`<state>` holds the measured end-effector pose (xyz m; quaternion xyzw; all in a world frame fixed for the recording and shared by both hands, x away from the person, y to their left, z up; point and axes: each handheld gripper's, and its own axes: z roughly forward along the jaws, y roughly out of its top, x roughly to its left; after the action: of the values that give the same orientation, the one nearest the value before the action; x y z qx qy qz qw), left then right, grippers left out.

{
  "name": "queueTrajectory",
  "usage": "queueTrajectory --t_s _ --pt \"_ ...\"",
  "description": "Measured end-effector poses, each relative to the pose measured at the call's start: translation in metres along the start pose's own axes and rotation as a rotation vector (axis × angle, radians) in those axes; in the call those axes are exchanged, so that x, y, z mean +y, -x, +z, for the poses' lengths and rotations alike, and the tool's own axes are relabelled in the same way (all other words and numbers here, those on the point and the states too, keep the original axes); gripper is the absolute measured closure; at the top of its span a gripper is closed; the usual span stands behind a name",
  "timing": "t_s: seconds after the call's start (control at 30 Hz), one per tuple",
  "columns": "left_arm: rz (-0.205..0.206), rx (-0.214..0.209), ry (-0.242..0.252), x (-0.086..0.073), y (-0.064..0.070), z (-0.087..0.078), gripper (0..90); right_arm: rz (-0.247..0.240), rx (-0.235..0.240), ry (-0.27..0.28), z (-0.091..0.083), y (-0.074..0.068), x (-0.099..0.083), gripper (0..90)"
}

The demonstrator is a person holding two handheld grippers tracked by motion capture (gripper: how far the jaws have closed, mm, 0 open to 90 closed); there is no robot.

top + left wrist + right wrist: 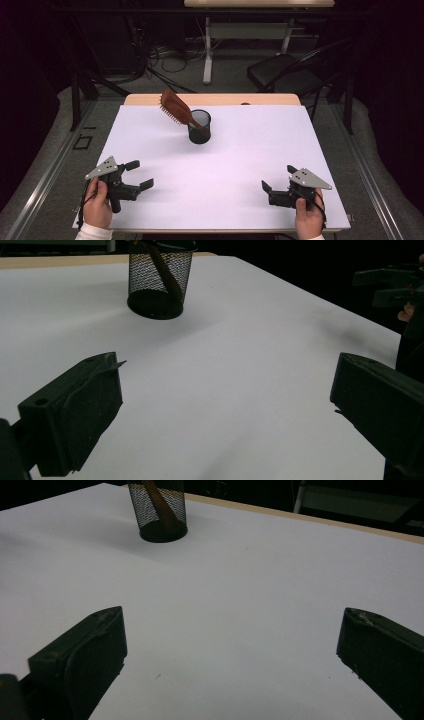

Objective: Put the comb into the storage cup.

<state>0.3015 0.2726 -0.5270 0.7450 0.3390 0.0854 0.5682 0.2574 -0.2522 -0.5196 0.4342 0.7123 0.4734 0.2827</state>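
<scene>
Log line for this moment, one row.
hairbrush: handle down in mesh cup, leaning left | left tongs: open, empty | right tongs: open, empty | both near table's front edge

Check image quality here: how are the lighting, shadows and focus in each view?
High view: white table sheet brightly lit, surroundings dark, hairbrush and mesh cup sharp. Left gripper view: near jaws soft, cup casts a soft shadow. Right gripper view: jaws blurred, cup fairly clear.
</scene>
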Motion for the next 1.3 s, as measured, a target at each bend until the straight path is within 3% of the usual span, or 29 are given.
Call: queueTrajectory --t_s 0.2,0.37,0.67,1.3 --pt "-0.024 0.028 -0.017 -0.007 -0.008 0.000 0.4 0.048 0.001 -0.028 0.002 0.010 -0.008 0.0" --pt "-0.012 0.058 -0.041 -0.010 -0.012 -0.001 0.4 0.069 0.008 -0.032 0.005 0.013 -0.011 0.0" --pt "0.016 0.115 -0.093 -0.014 -0.014 0.001 0.4 0.063 0.005 -0.059 0.010 0.015 -0.017 0.0" --pt "0.018 0.128 -0.109 -0.016 -0.014 0.003 0.4 0.073 0.009 -0.066 0.013 0.016 -0.020 0.0"
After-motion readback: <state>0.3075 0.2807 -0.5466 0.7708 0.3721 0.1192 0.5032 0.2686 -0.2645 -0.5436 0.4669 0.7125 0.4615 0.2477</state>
